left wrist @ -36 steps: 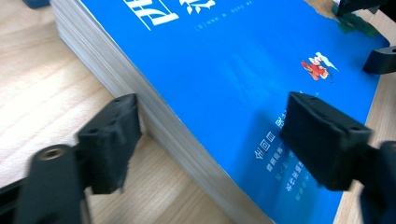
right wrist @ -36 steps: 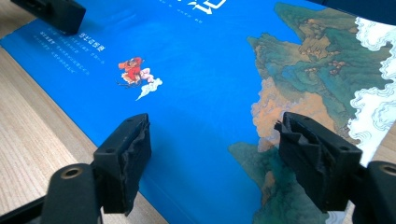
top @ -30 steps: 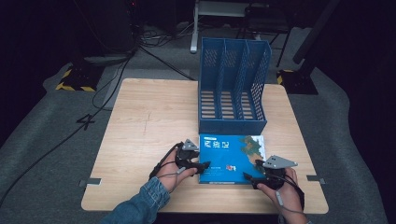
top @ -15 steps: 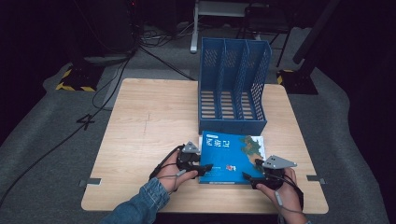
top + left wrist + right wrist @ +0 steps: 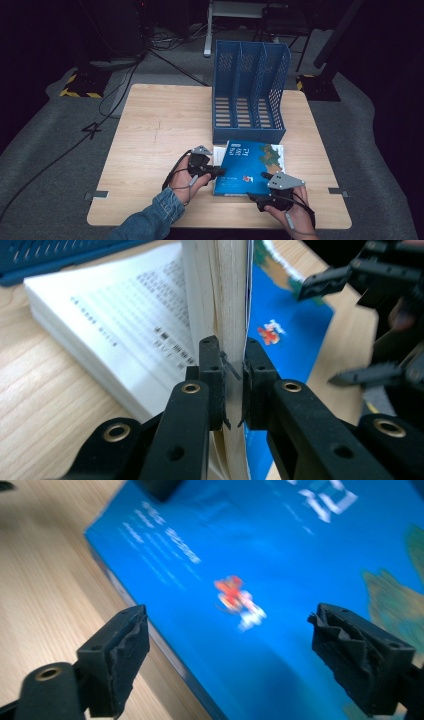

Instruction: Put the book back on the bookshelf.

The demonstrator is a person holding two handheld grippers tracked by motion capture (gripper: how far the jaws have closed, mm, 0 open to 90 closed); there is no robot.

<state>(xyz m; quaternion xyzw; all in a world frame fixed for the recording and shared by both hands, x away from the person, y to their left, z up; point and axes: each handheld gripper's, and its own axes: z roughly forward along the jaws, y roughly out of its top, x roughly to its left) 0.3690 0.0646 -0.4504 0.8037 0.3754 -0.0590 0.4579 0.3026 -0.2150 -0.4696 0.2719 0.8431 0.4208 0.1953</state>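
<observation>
Left hand-held gripper (image 5: 231, 385) is clamped on the edge of the blue paperback book (image 5: 250, 167), cover and pages lifted off the light wooden table (image 5: 150, 130). Right hand-held gripper (image 5: 230, 667) hangs over the cover, jaws wide. The blue three-slot plastic file rack (image 5: 250, 95) stands just behind; bare table lies left.

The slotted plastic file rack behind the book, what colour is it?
Blue all over; the slotted plastic file rack shows best in the high view.

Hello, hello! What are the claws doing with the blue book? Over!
Left gripper shut on the blue-covered paperback book, lifting its cover side. Right gripper open, over the cover. Blue plastic file rack upright behind. Nothing blocking.
</observation>
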